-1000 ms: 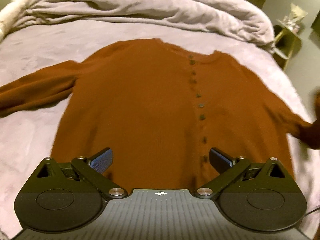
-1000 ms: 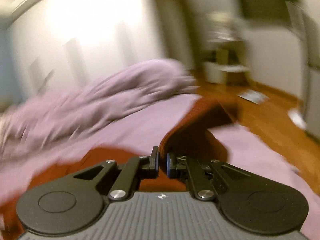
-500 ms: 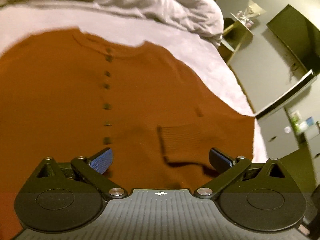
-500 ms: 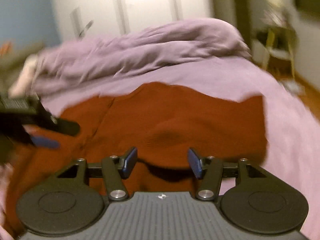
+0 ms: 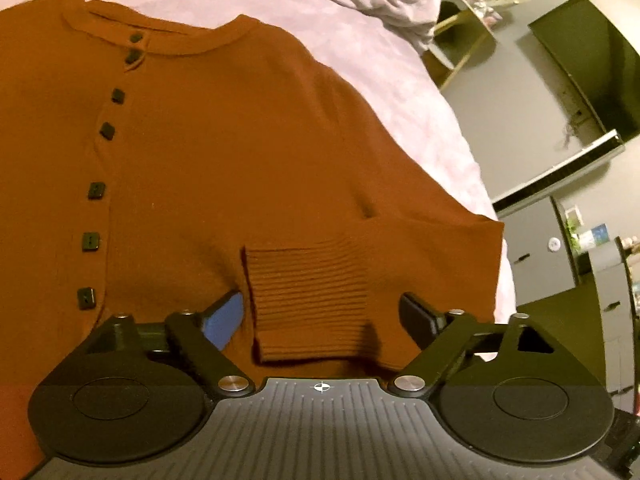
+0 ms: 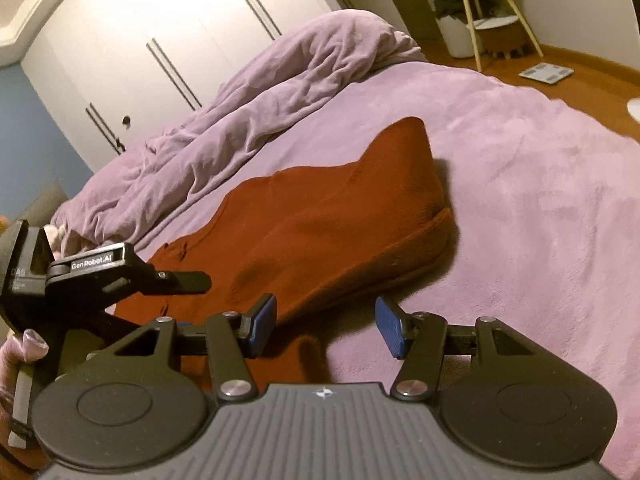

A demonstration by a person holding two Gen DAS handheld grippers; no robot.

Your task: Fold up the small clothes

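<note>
Purple bed cover [image 6: 520, 168], rumpled duvet [image 6: 280, 80] at the far end, white wardrobe [image 6: 160, 32] behind. Rust cardigan [image 5: 224, 152] lies flat on the bed, buttons up, one sleeve folded across the body. Left gripper [image 5: 322, 314] pitched down over the ribbed cuff [image 5: 308, 292]; jaws wide but closing, cuff between them, pads not pressing. Right gripper [image 6: 326, 326] sits low at the cardigan's folded edge, half open, holding nothing. A second ago right was shut on the raised sleeve; left was over the hem.
</note>
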